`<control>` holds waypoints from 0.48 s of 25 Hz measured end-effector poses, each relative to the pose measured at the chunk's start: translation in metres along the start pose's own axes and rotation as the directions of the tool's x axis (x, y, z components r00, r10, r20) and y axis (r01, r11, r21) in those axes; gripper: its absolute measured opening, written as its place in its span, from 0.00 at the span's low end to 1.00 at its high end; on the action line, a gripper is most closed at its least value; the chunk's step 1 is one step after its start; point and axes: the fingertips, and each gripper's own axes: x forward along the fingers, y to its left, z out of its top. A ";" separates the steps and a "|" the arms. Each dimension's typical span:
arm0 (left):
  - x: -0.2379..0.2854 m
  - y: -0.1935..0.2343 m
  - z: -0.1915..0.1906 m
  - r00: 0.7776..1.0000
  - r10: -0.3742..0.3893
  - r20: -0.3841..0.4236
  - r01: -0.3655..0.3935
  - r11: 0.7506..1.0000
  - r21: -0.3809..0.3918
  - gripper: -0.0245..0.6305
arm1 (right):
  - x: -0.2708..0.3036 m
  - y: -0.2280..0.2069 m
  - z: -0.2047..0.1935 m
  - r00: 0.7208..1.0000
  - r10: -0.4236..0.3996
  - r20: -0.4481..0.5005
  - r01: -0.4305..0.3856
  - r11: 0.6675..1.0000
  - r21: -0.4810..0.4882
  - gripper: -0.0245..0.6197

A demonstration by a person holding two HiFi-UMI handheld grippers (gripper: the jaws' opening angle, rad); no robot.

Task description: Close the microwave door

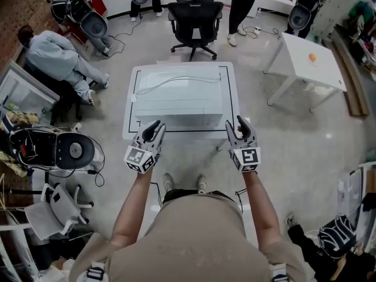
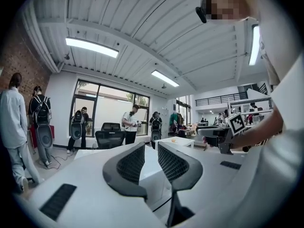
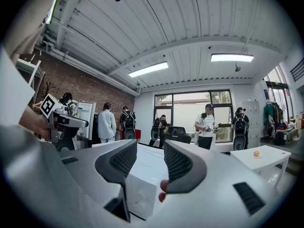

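Observation:
The white microwave (image 1: 179, 93) sits on a small white table (image 1: 234, 98) straight ahead of me, with a white cable lying across its top. Seen from above, its front face is hidden and no door stands out from it. My left gripper (image 1: 155, 128) hovers at the front left corner, its jaws a narrow gap apart with nothing between them (image 2: 151, 148). At the front right corner my right gripper (image 1: 235, 124) stands open, and the microwave's near corner (image 3: 142, 184) shows beyond the gap (image 3: 151, 144). Neither gripper touches the microwave.
A black office chair (image 1: 197, 16) stands behind the table. To the right is a white table (image 1: 308, 63) with an orange ball (image 1: 312, 57). A person (image 1: 59, 57) sits at the left, near round black equipment (image 1: 59, 148). Other people stand at the back.

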 end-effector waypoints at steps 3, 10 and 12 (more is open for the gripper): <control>0.001 -0.005 -0.016 1.000 0.010 -0.019 -0.011 1.000 -0.005 0.15 | -0.003 -0.002 -0.013 1.000 0.000 -0.017 0.000 1.000 -0.013 0.32; 0.006 -0.012 -0.044 0.998 0.026 -0.062 -0.026 1.000 -0.013 0.15 | -0.003 -0.002 -0.039 0.998 0.028 -0.058 -0.029 0.999 -0.017 0.32; 0.007 -0.014 -0.051 0.997 0.026 -0.073 -0.027 1.000 -0.015 0.15 | -0.002 0.000 -0.046 0.997 0.040 -0.072 -0.041 0.999 -0.014 0.32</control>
